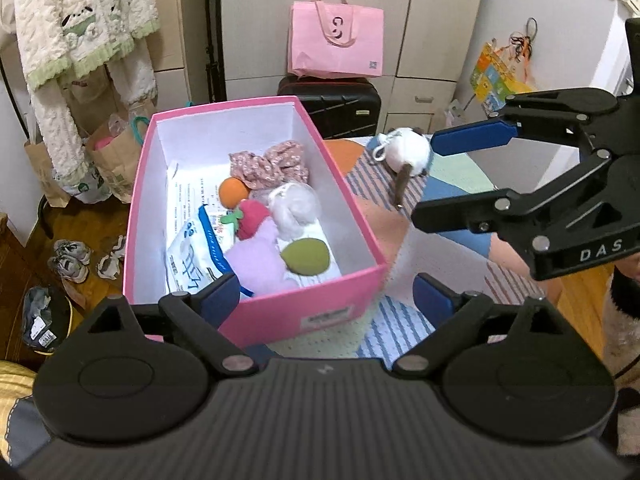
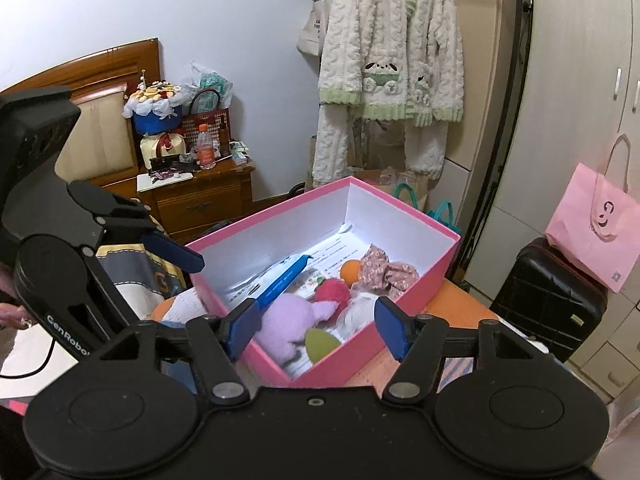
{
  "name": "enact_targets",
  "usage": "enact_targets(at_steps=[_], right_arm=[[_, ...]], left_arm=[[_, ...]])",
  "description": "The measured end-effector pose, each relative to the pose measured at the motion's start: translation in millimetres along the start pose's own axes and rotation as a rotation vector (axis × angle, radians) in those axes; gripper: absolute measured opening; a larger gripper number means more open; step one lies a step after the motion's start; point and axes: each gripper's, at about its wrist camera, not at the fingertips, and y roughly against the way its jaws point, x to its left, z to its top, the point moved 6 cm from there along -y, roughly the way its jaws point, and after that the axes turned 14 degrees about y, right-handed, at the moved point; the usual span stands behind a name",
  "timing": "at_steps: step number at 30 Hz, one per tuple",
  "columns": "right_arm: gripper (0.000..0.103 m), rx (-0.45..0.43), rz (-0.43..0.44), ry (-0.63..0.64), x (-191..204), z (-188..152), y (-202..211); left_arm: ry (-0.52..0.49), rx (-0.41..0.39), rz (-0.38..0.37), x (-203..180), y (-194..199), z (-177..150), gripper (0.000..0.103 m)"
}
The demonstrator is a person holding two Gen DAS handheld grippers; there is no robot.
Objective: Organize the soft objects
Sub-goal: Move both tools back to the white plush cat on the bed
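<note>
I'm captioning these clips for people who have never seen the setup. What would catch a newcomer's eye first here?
The open bright pink cardboard box with white inside walls, sitting on a colourful patterned mat, dominates both views. Inside lie soft things: a lilac plush toy, a red strawberry plush, an orange ball and a floral pink fabric scrunchie. A white plush ball is left out on the mat beyond the box.

The left wrist view looks forward and steeply down from close above the near short end of the pink box [image 1: 256, 216], facing the wardrobe and black suitcase [image 1: 332, 108]. The right wrist view looks down from near the box's [image 2: 320, 264] near corner, facing the wall and the nightstand [image 2: 200, 200]. Both share the box's inside, the hanging fleece robe [image 1: 80, 40] and the pink bag [image 1: 336, 40], and each catches the other gripper at its edge.
</note>
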Motion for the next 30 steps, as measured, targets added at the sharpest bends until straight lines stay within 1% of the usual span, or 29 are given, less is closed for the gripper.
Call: enact_targets(at_steps=[3, 6, 9, 11, 13, 14, 15, 17, 20, 22, 24, 26, 28, 30], right_arm=[[0.071, -0.002, 0.006, 0.002, 5.5, -6.7, 11.0], [0.072, -0.005, 0.0, 0.012, 9.0, -15.1, 23.3], [0.073, -0.012, -0.006, 0.014, 12.4, -23.4, 35.2], [0.074, -0.021, -0.02, 0.015, 13.4, -28.7, 42.6], [0.077, -0.028, -0.037, 0.02, 13.8, -35.9, 49.7], [0.081, -0.031, -0.042, 0.018, 12.7, -39.8, 52.7], [0.084, -0.036, -0.047, 0.011, 10.5, -44.0, 55.9], [0.084, -0.04, -0.06, -0.009, 5.0, -52.0, 61.4], [0.085, -0.036, -0.089, -0.054, -8.6, -69.2, 67.3], [0.085, -0.033, -0.115, -0.085, -17.9, -81.1, 70.3], [0.085, -0.021, -0.175, -0.122, -31.7, -92.4, 74.0], [0.087, -0.017, -0.236, -0.136, -41.2, -103.1, 79.8], [0.089, -0.024, -0.264, -0.147, -50.0, -112.5, 83.5], [0.089, -0.036, -0.279, -0.163, -57.5, -122.8, 87.4]], left_arm=[[-0.027, 0.002, 0.002, -11.7, 5.5, -6.3, 0.095], [-0.04, 0.011, 0.004, -22.5, 7.8, -12.7, 0.099], [-0.071, 0.051, 0.014, -37.5, 5.5, -20.5, 0.1], [-0.091, 0.068, 0.005, -47.7, 4.3, -25.0, 0.1], [-0.111, 0.075, -0.005, -56.8, 2.8, -27.1, 0.1], [-0.121, 0.075, -0.007, -61.6, 1.2, -27.1, 0.1], [-0.128, 0.075, -0.008, -65.4, -0.6, -26.7, 0.1], [-0.137, 0.074, -0.013, -73.6, -6.0, -24.7, 0.1], [-0.117, 0.079, -0.014, -84.0, -16.3, -19.0, 0.1], [-0.101, 0.099, -0.037, -91.7, -21.9, -13.0, 0.099], [-0.095, 0.102, -0.06, -101.0, -22.9, -4.0, 0.1], [-0.107, 0.074, -0.062, -108.1, -22.1, 4.0, 0.099], [-0.13, 0.037, -0.068, -117.1, -22.5, 9.7, 0.099], [-0.139, 0.019, -0.089, -124.7, -27.1, 13.6, 0.099]])
